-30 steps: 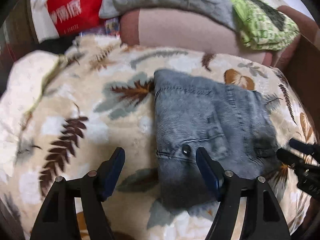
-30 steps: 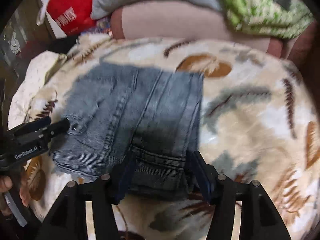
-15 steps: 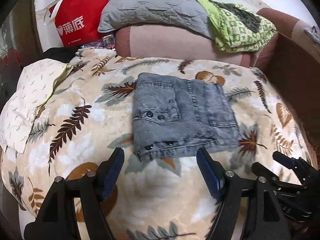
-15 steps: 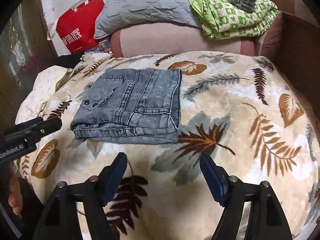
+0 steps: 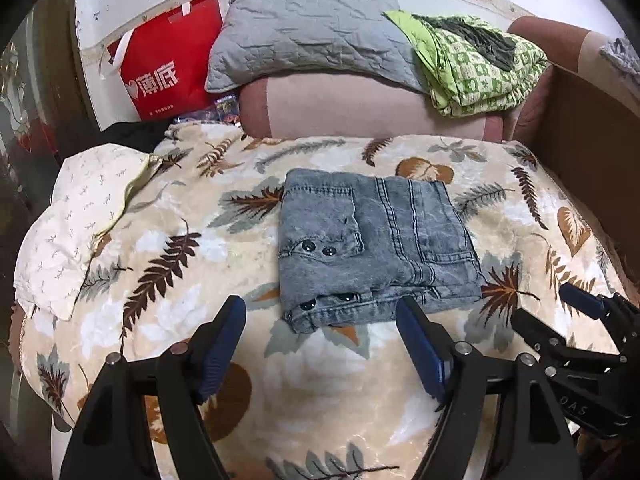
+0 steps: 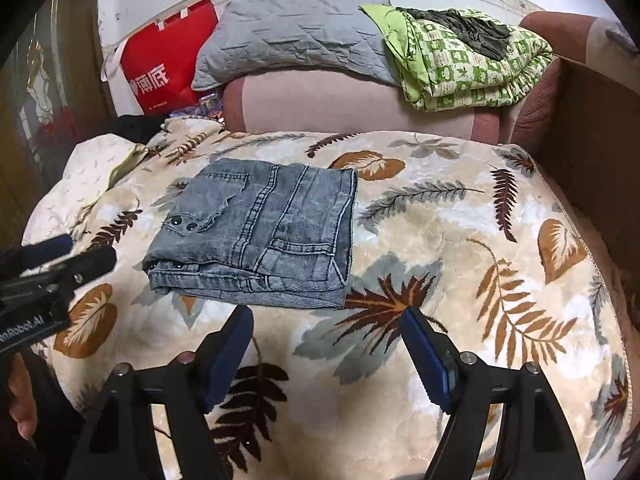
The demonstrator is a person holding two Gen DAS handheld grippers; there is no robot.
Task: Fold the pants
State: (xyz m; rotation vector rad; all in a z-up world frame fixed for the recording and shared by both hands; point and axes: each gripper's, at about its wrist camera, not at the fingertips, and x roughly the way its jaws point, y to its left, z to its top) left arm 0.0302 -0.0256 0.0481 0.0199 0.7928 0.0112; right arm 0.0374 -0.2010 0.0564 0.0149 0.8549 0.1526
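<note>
The grey washed-denim pants [image 5: 376,248] lie folded into a compact, roughly square packet on the cream plush blanket with brown and grey leaf print [image 5: 160,248] that covers the bed. The stacked layer edges, with dark snap buttons showing, face the near side.

Left gripper [image 5: 320,344]: fingers spread wide, jaws opening, nothing between the blue pads. In the left wrist view the packet's near edge sits just beyond the fingertips, centred between them and clear of both pads.

Right gripper [image 6: 326,348]: fingers equally wide apart, nothing held. In the right wrist view the packet lies ahead and to the left of the fingers; only its near right corner falls in line with the gap. Bare blanket lies directly ahead.

Governing relation: the packet is ahead of both grippers, squarely in front of the left one and offset to the left of the right one. The left gripper is judged the nearer and better aligned. The packet is slightly longer from near edge to far edge than across, although fisheye distortion makes this uncertain.

Task status, judged: folding appears complete or nearly so; neither gripper touches the denim. Any further fold or tidying would approach from the near edge, where the loose layers could be disturbed.
</note>
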